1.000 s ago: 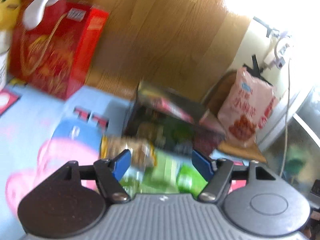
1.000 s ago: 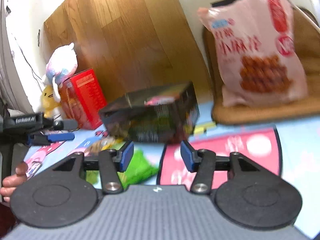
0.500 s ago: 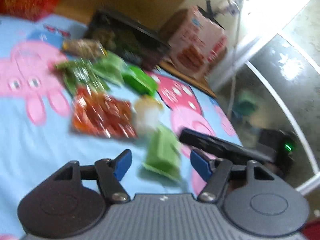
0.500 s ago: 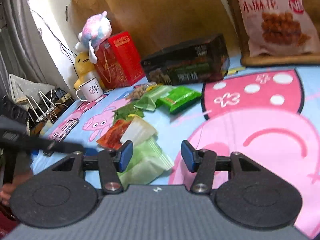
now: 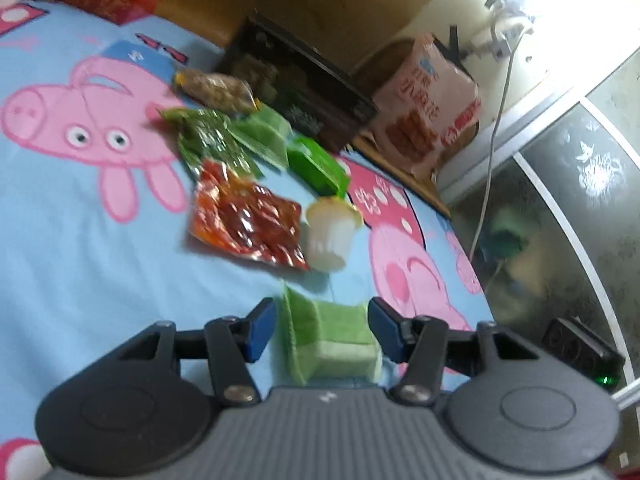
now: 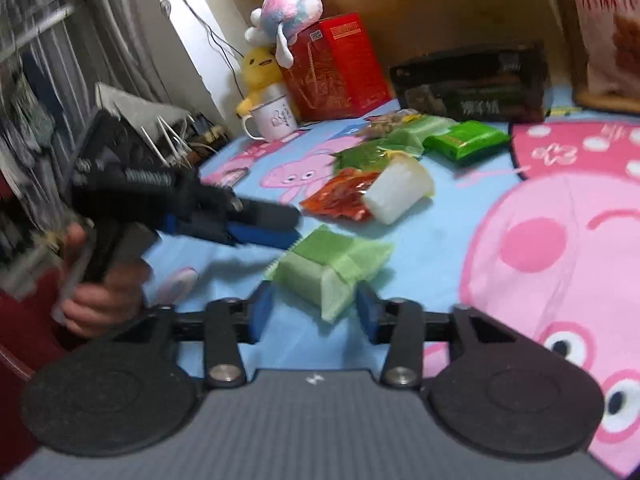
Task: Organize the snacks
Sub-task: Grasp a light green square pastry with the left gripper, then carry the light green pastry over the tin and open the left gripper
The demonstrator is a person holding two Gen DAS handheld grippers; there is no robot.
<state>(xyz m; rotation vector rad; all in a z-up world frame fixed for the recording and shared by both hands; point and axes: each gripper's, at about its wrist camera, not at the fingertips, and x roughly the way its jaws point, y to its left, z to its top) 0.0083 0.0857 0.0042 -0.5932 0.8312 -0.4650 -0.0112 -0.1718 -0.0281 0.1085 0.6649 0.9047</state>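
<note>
Left wrist view: pale green plastic-wrapped snack packet (image 5: 332, 332) lies lengthwise between the closing, untouching left tool (image 5: 322, 330) on a blue cartoon-pig bedsheet (image 5: 80, 248); right tool (image 6: 314, 312) released.

A blue bedsheet (image 6: 432, 248) printed with pink cartoon pigs covers the bed. At its far left corner stands a white enamel mug (image 6: 271, 119), touching a yellow plush toy (image 6: 260, 72) just behind it — and a pink-and-blue plush (image 6: 288, 6) sits on top of a red gift box (image 6: 336, 66). A wooden headboard (image 5: 320, 4) rises behind the bed. At the left edge of the right wrist view, grey curtains (image 6: 48, 40) hang, blurred. In the left wrist view a white cable (image 5: 498, 104) hangs down a pale wall, beside a dark glass door with a white flower pattern (image 5: 600, 168).
</note>
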